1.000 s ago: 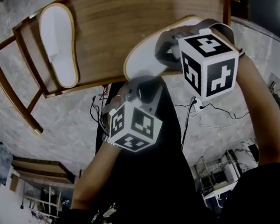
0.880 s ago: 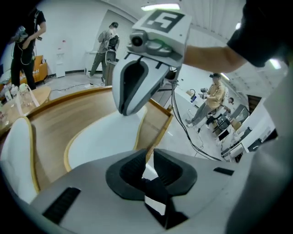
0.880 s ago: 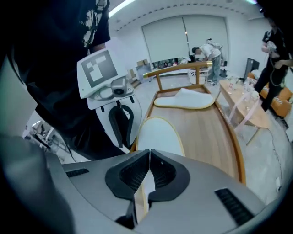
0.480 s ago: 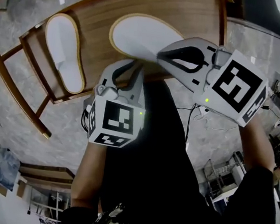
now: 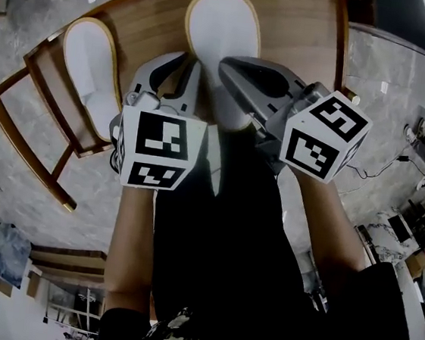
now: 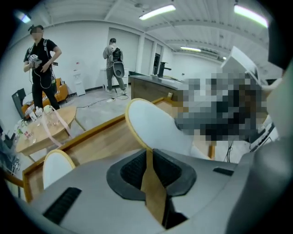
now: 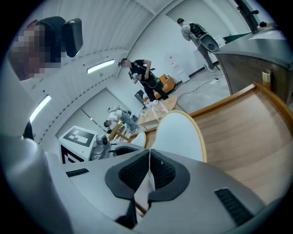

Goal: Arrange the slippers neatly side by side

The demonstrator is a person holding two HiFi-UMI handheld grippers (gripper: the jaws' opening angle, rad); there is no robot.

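Bench (image 5: 307,43) open rightward; left gripper (image 6: 148,155), jaws just closing, and right gripper (image 7: 149,159) clamp slipper (image 5: 223,26) rim.

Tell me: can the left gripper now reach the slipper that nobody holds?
Probably not yet. The left gripper has just been closing its fingers on the rim of the held slipper, and the right gripper grips it too. The other slipper lies uncovered on the bench: reachable once it lets go.
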